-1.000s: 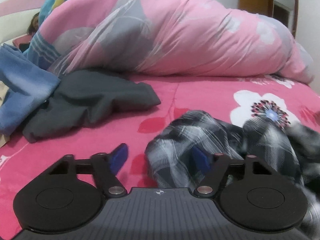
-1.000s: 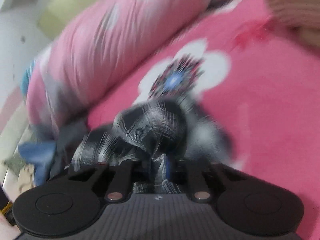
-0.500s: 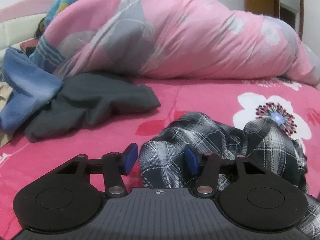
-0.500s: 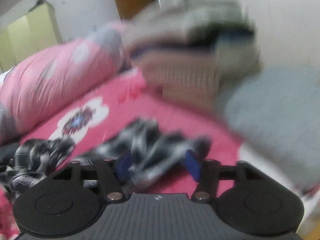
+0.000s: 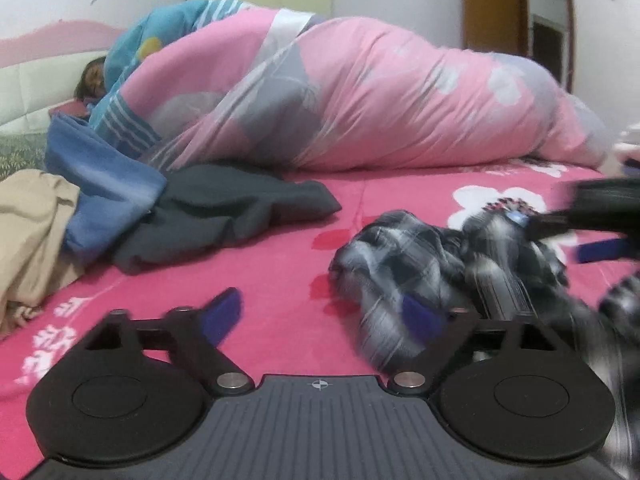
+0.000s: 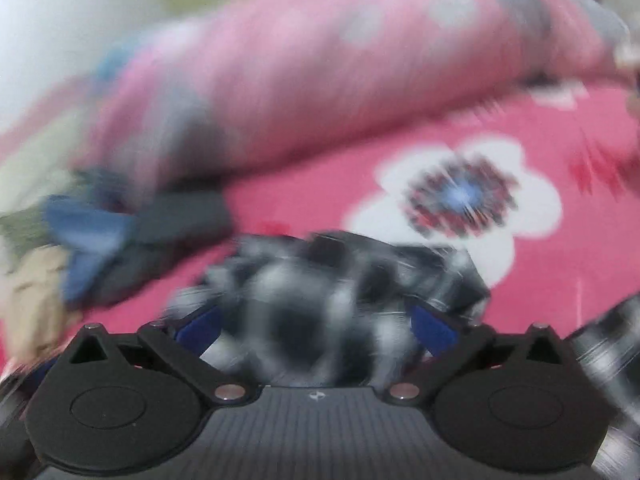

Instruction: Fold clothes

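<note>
A crumpled black-and-white plaid shirt (image 5: 440, 256) lies on the pink flowered bedsheet (image 5: 280, 280). My left gripper (image 5: 324, 314) is open and low over the sheet; its right finger pad is against the shirt's near left edge, the left finger over bare sheet. My right gripper (image 6: 316, 326) is open with the blurred shirt (image 6: 320, 280) bunched between its blue fingers. In the left wrist view the right gripper (image 5: 600, 220) reaches in from the right over the shirt.
A dark grey garment (image 5: 224, 216), a blue garment (image 5: 100, 184) and a beige one (image 5: 32, 232) lie piled at the left. A person lies under a big pink duvet (image 5: 360, 100) across the back of the bed.
My left gripper opened wider and drew back to the shirt's left edge. My right gripper swung back from the room's right side onto the shirt, still open.
</note>
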